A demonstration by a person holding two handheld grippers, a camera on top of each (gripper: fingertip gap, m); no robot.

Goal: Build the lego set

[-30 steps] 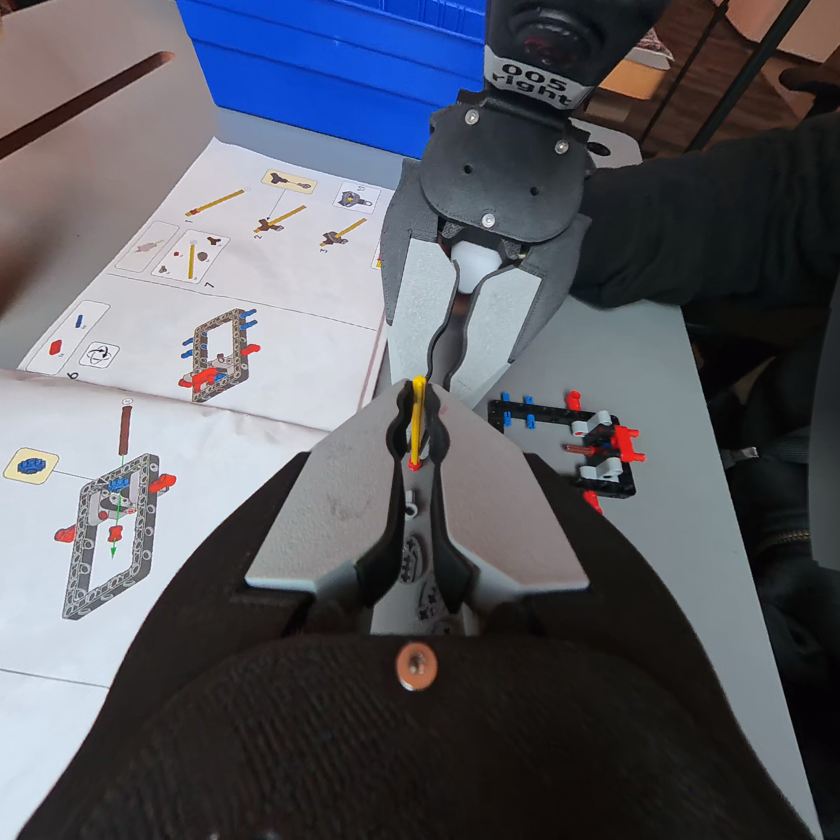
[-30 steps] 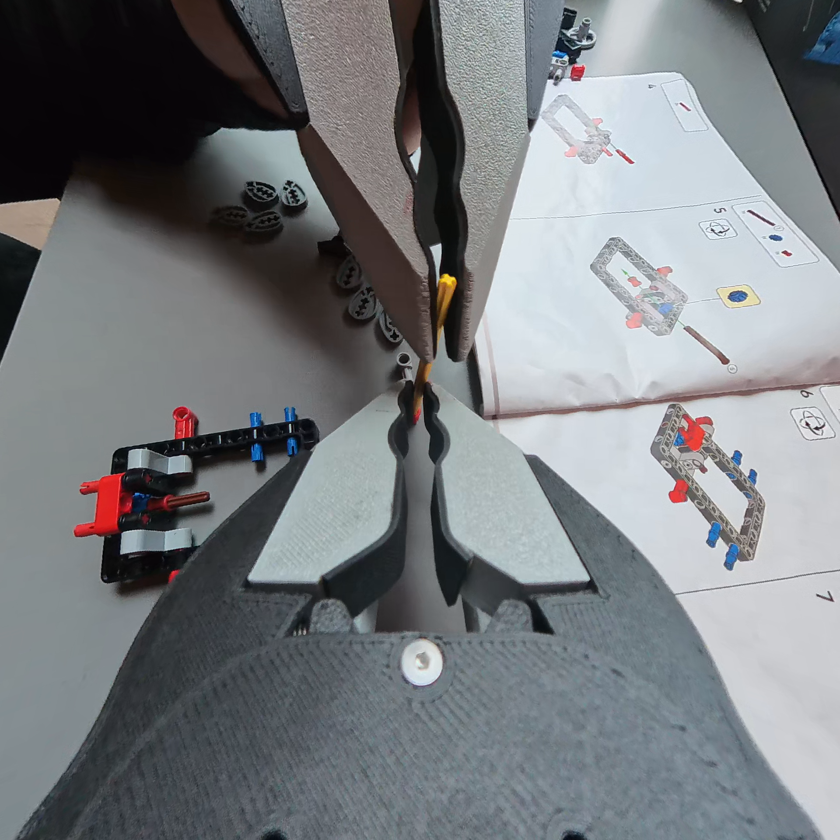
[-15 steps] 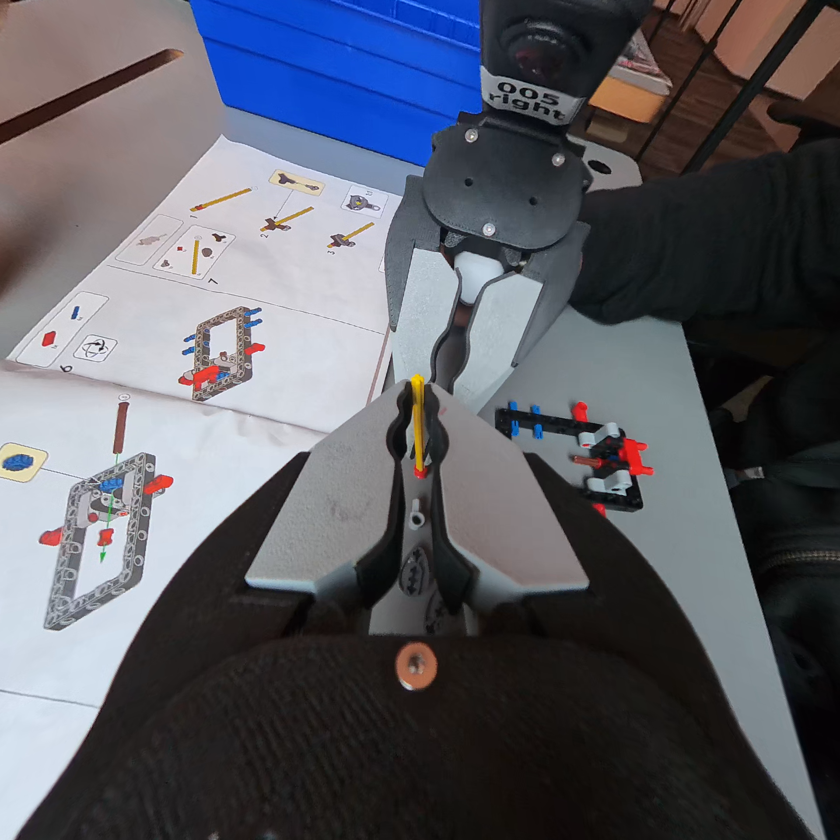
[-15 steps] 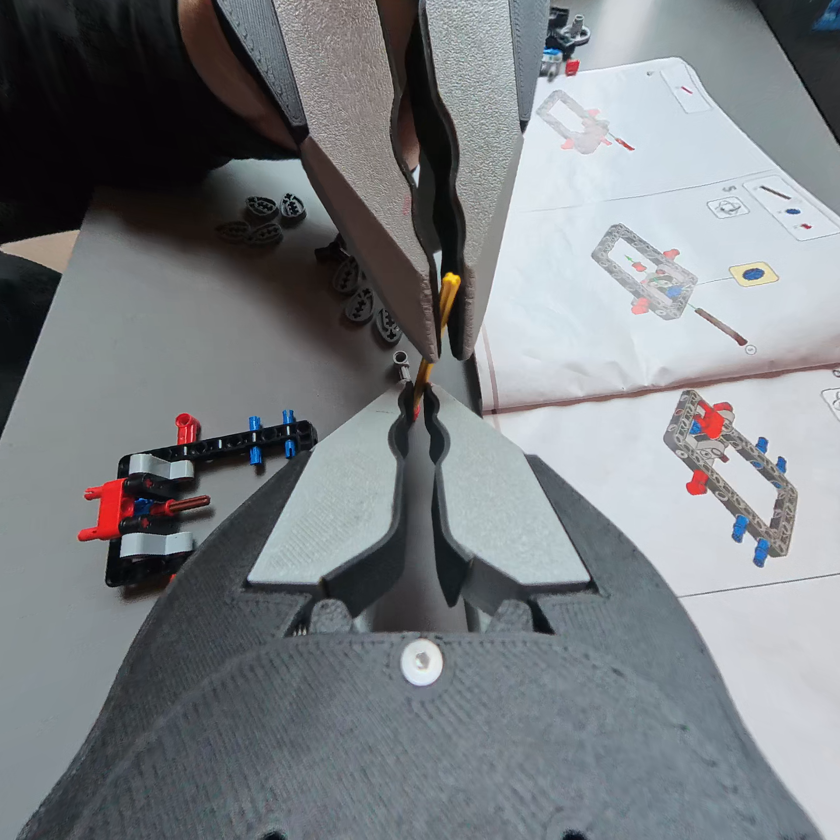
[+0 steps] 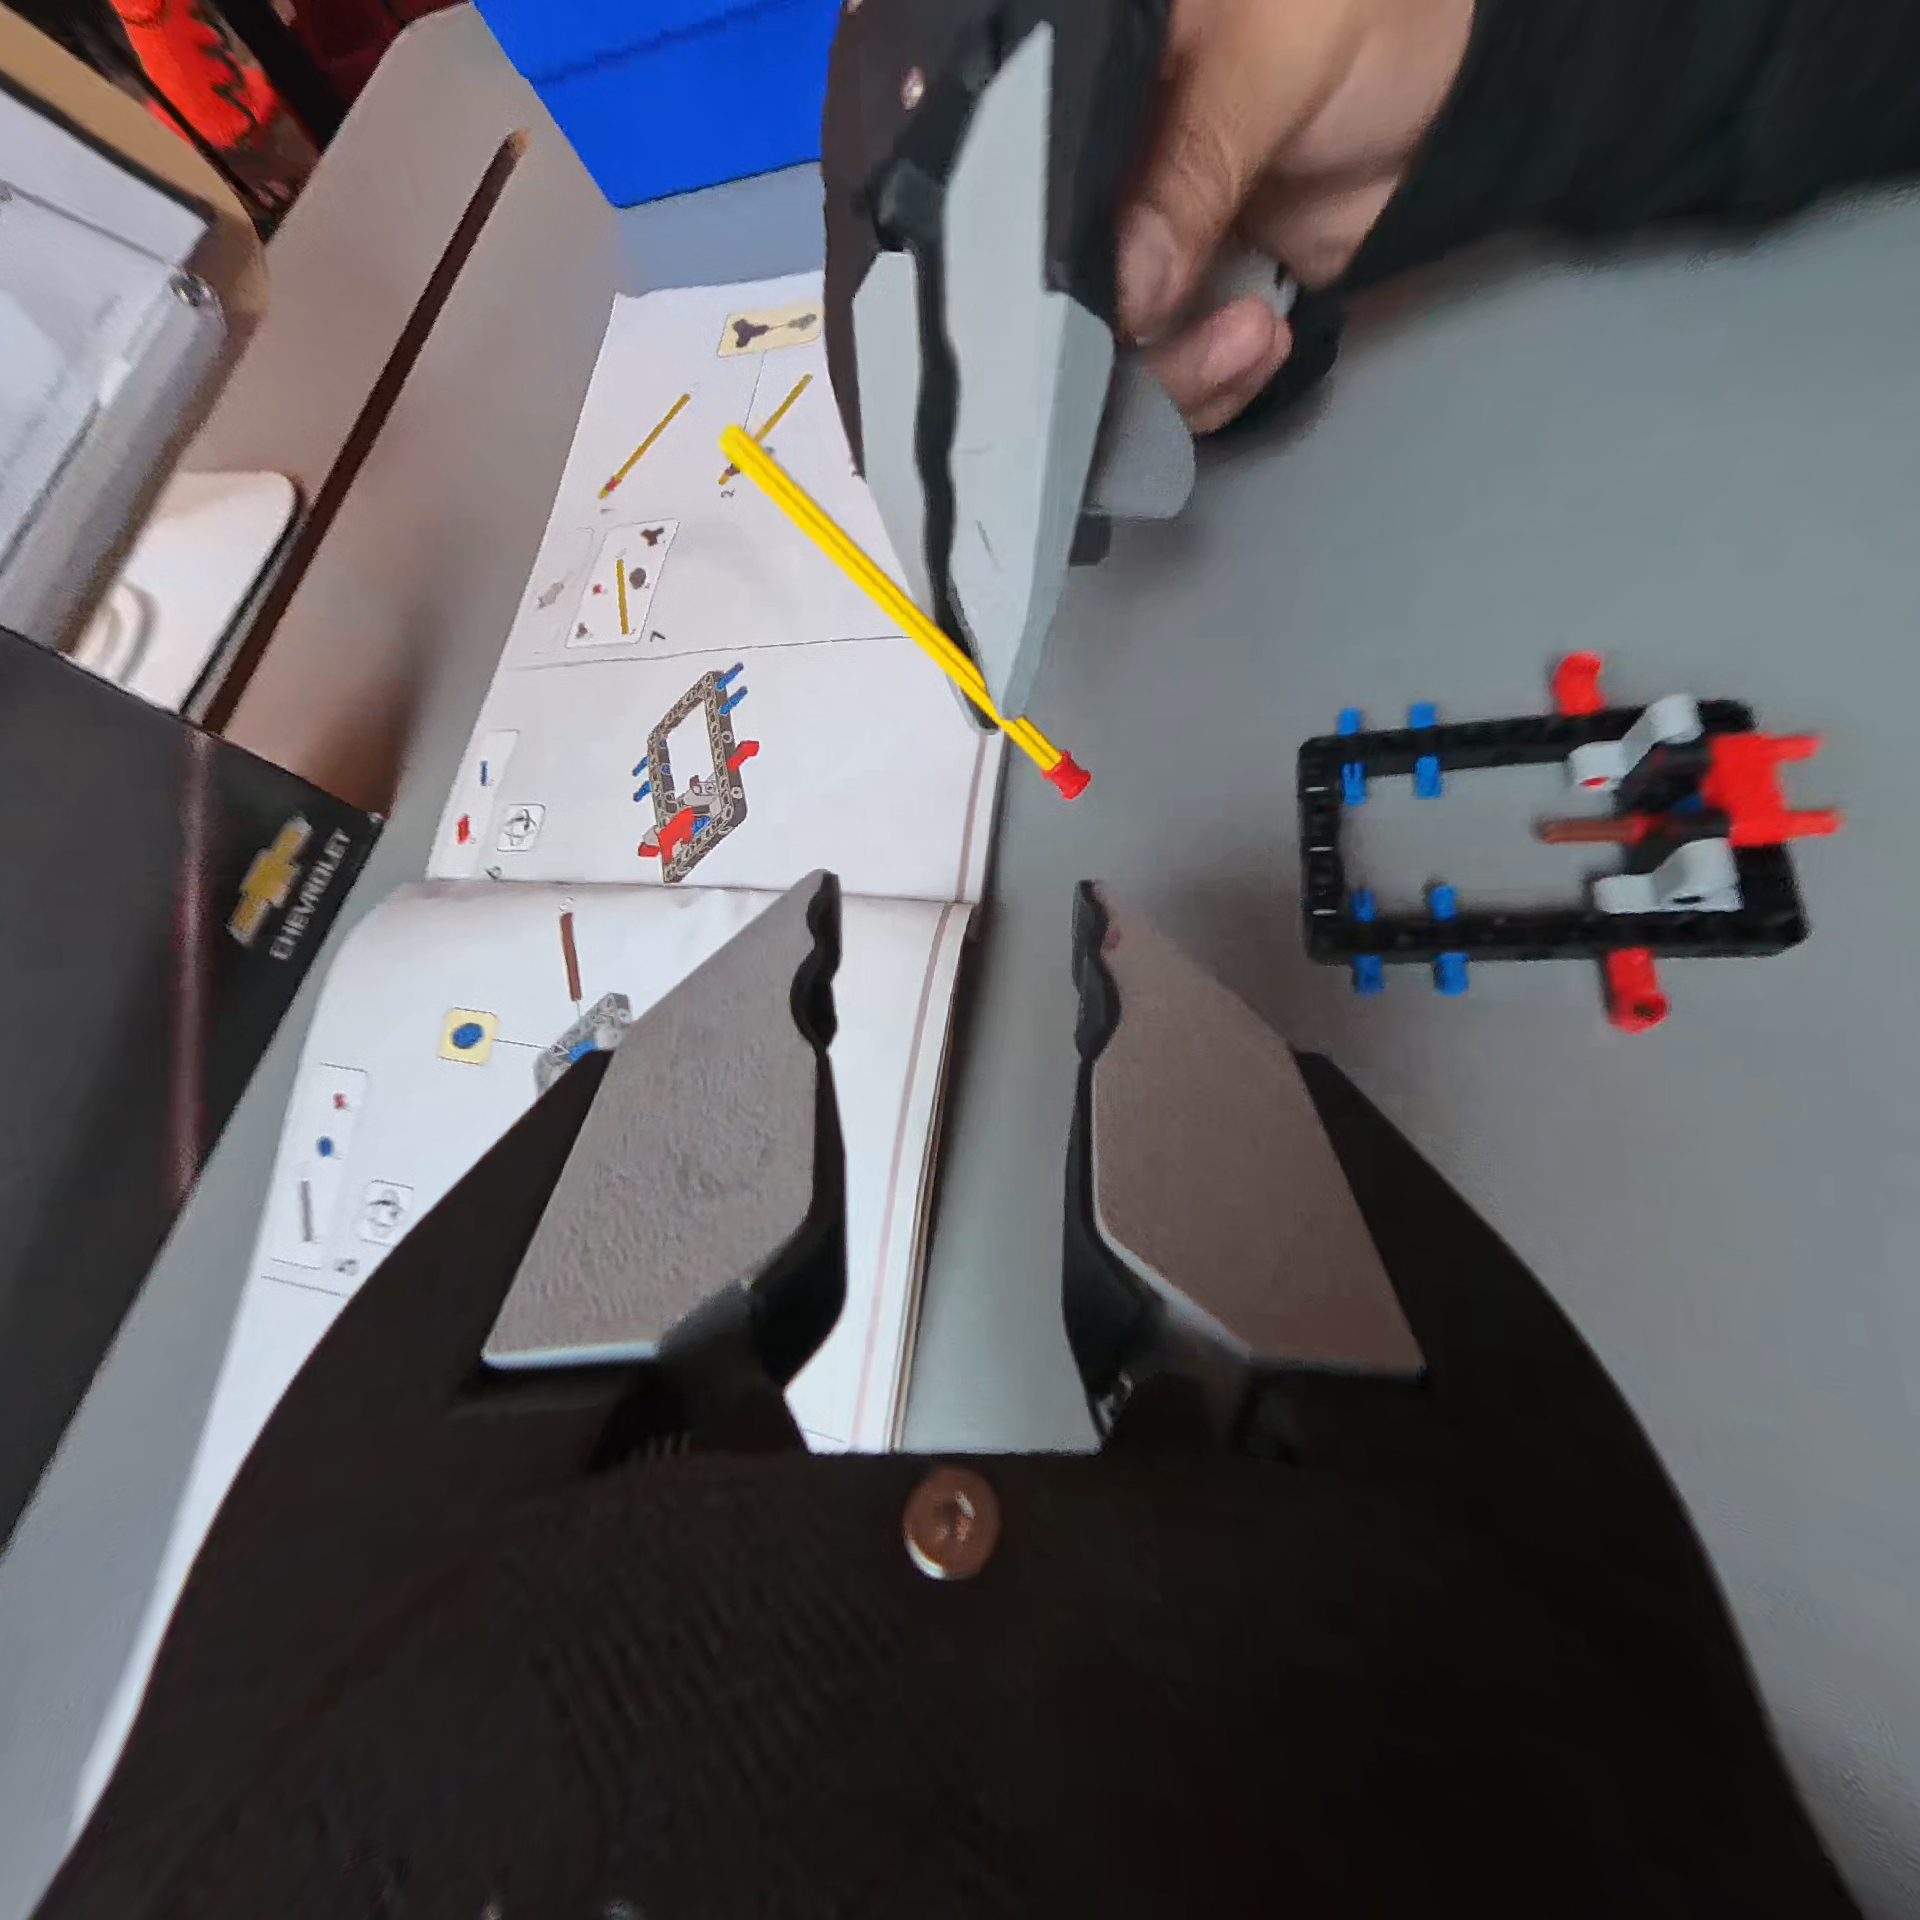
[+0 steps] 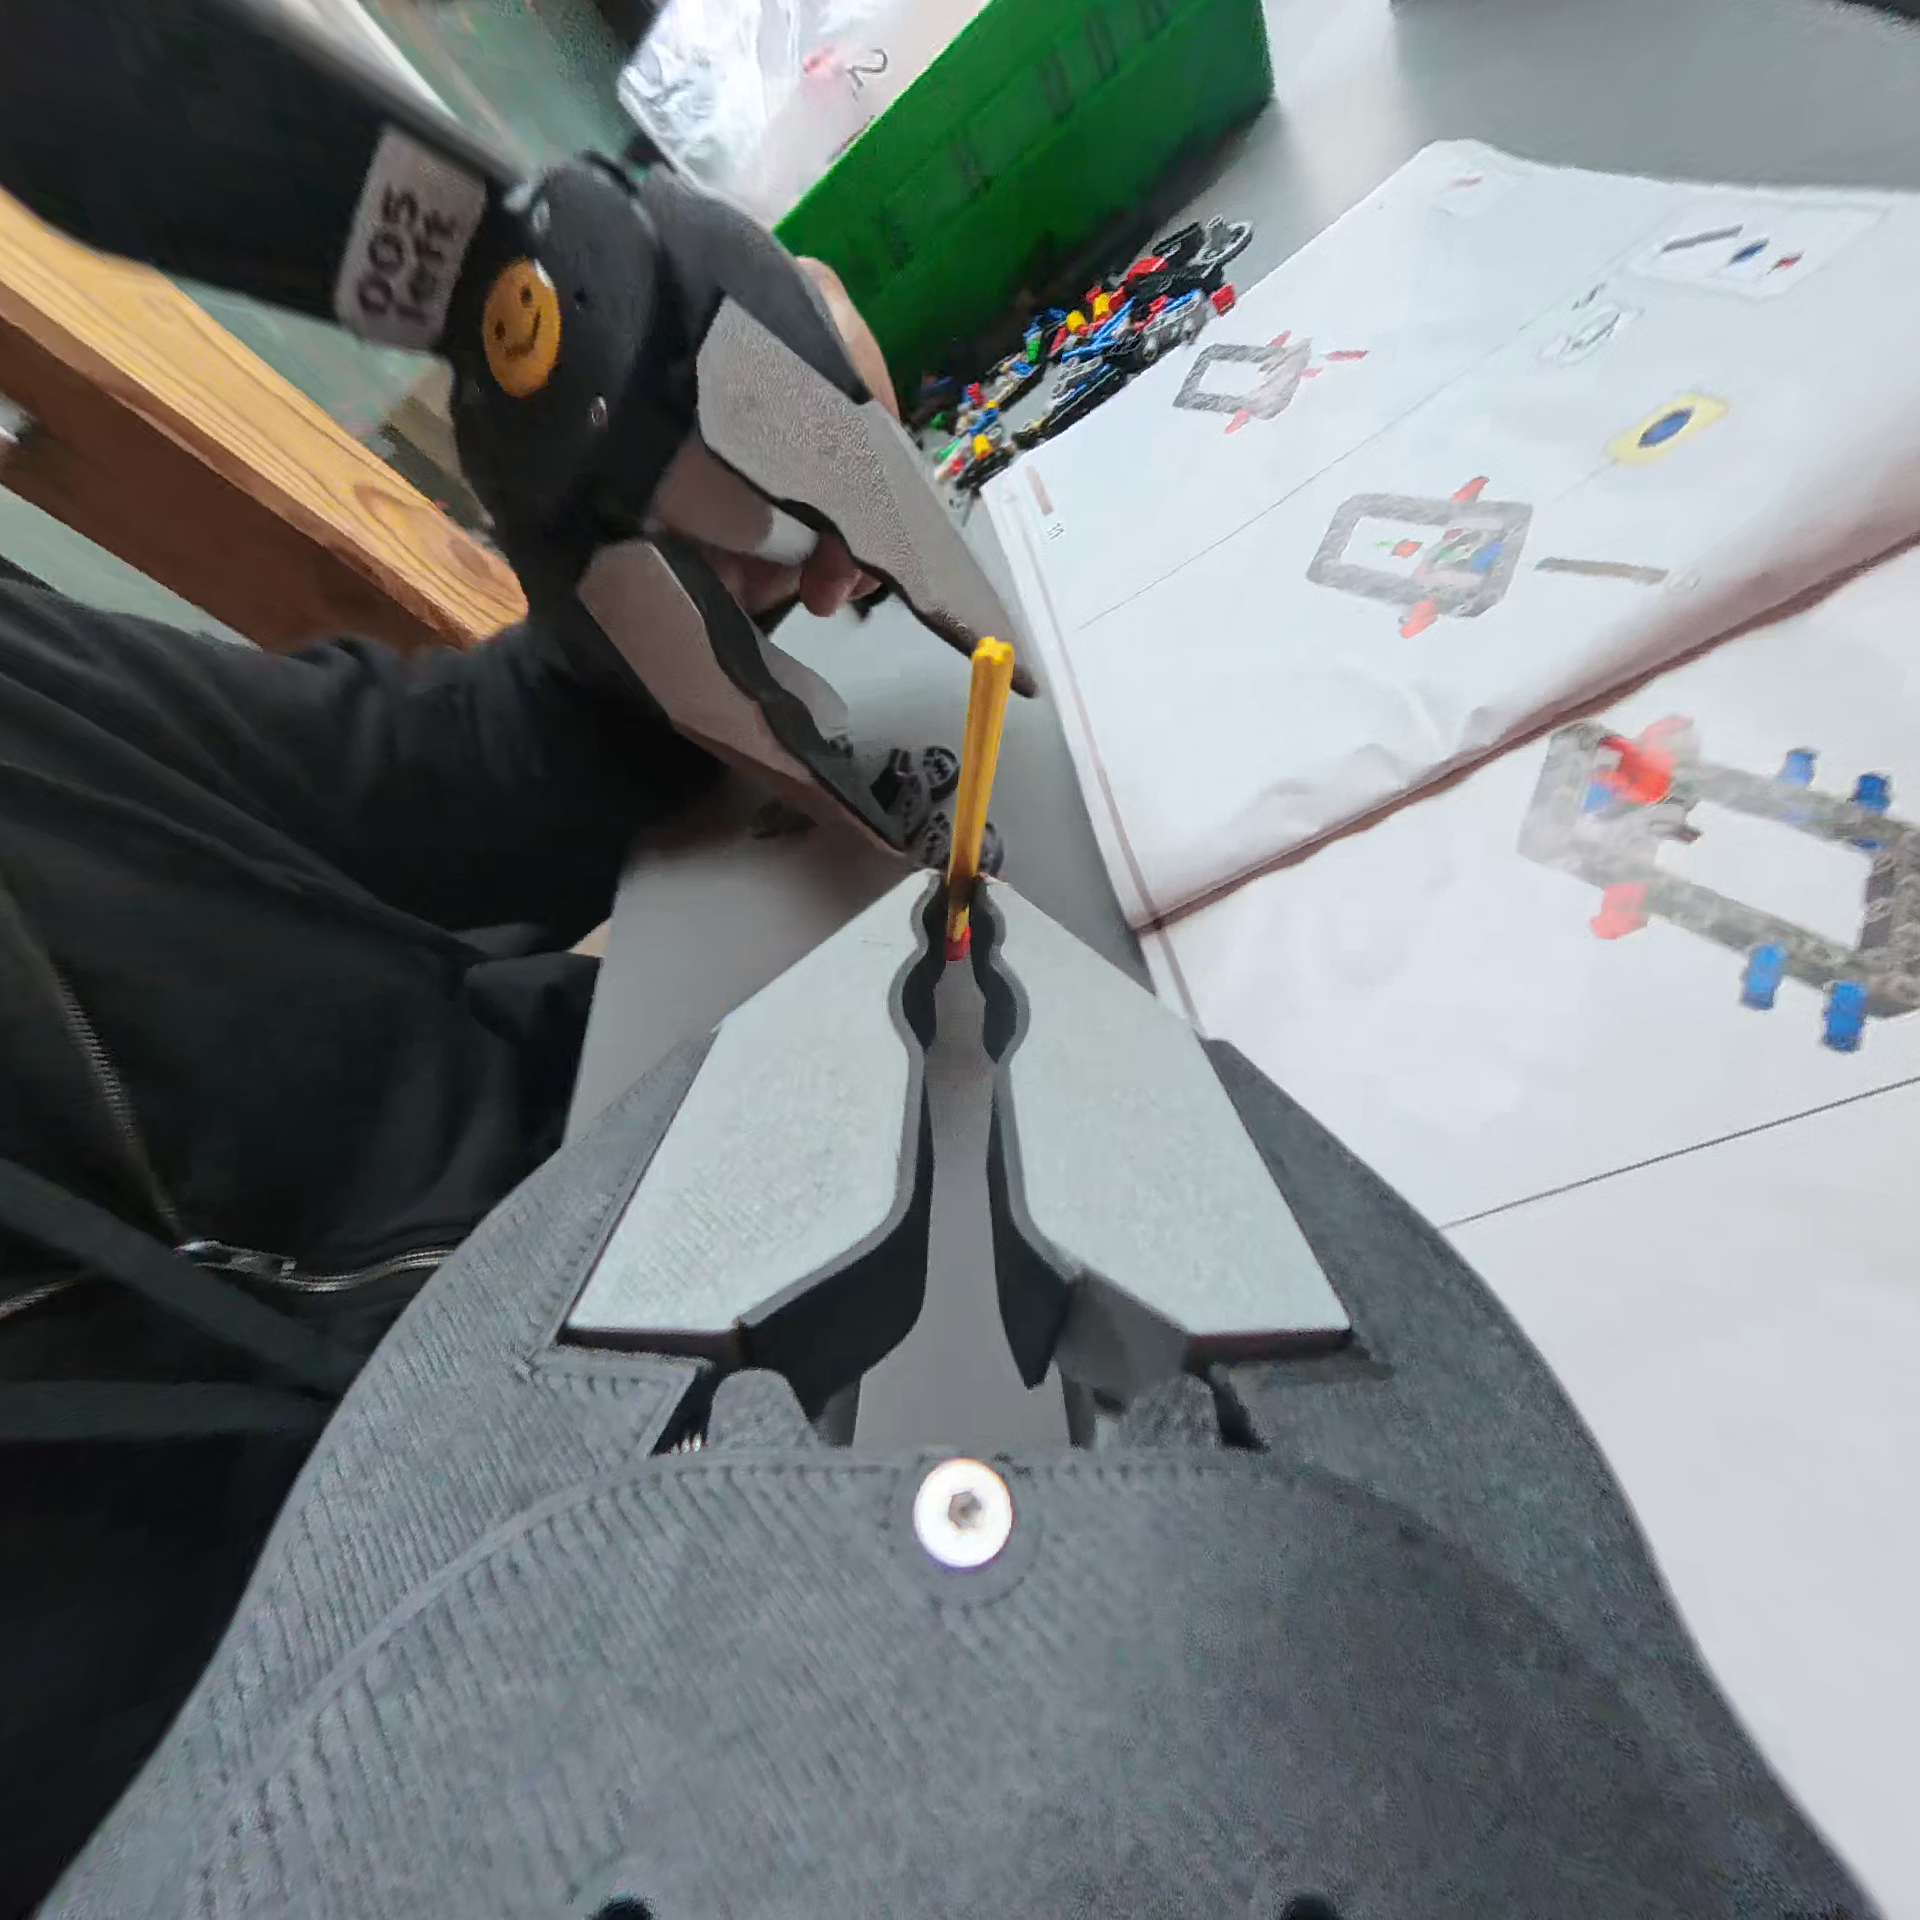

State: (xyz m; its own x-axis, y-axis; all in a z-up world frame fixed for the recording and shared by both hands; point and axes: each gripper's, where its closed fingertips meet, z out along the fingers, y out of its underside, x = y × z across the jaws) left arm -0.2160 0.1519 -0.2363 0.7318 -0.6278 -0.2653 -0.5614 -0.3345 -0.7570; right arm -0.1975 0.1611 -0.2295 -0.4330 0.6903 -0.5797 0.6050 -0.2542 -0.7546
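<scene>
My right gripper is shut on a yellow axle near its red end piece. In the left wrist view it hangs tip-down over the booklet's edge, with the axle slanting up to the left and the red end below the tips. My left gripper is open and empty, a short way below the axle. Its spread fingers show in the right wrist view, apart from the axle. The black frame assembly, with blue pins and red and grey parts, lies on the grey table to the right.
The open instruction booklet covers the table's left part. A blue bin stands behind it, a black box at the left. A green bin, a pile of loose parts and small dark grey pieces lie farther off. My two grippers' fingertips are within a few centimetres of each other.
My left gripper has opened, let go of the yellow axle and drawn back. My right gripper now holds the axle alone and has swung it to a slant.
</scene>
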